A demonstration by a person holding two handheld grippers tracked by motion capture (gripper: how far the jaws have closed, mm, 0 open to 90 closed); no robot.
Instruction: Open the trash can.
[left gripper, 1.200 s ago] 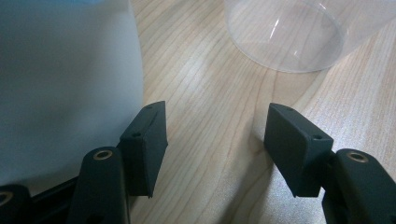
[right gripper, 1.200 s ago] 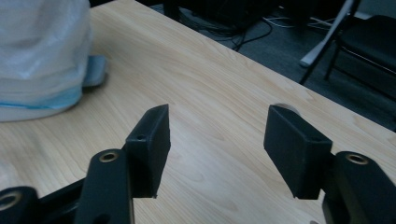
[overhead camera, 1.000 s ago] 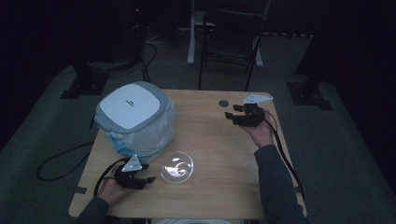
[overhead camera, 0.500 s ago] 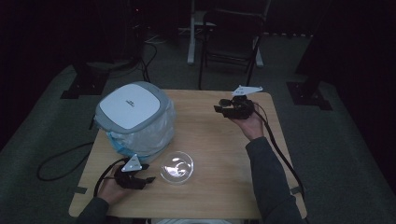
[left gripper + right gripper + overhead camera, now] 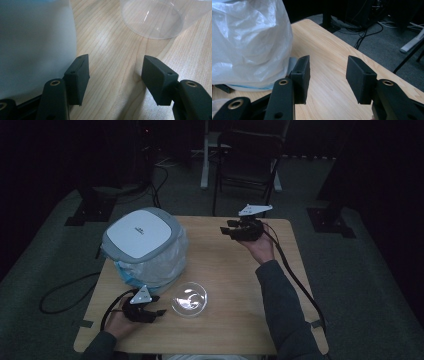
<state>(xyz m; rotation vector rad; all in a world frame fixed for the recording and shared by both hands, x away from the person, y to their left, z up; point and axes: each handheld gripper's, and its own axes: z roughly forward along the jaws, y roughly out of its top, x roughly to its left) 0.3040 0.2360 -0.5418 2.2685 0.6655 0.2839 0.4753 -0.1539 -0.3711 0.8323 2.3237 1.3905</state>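
1. The left gripper (image 5: 159, 312) is sitting low at the lower left of the high view, its jaws released and standing apart with only bare wood between them in the left gripper view.
2. The clear bowl (image 5: 189, 298) is lying just beside those jaws, to their right in the high view and at the upper right of the left gripper view (image 5: 160, 18); nothing is touching it.
3. The bagged bin (image 5: 145, 247), with its white lid, is crowding the left gripper's other side; the plastic is filling the left of that gripper's view (image 5: 35, 42), so room to move is lying only toward the bowl.
4. The right gripper (image 5: 226, 227) is hovering at the upper middle of the high view, near the table's (image 5: 235, 330) far edge; its jaws have just been closing, yet they are gaping with nothing between them.
5. Open wood is stretching between the right gripper and the bin (image 5: 249, 42).
6. The left hand (image 5: 120, 322) is resting on the table near its lower edge; the right forearm is reaching up from the lower right, palm under the gripper, jaws pointing left.
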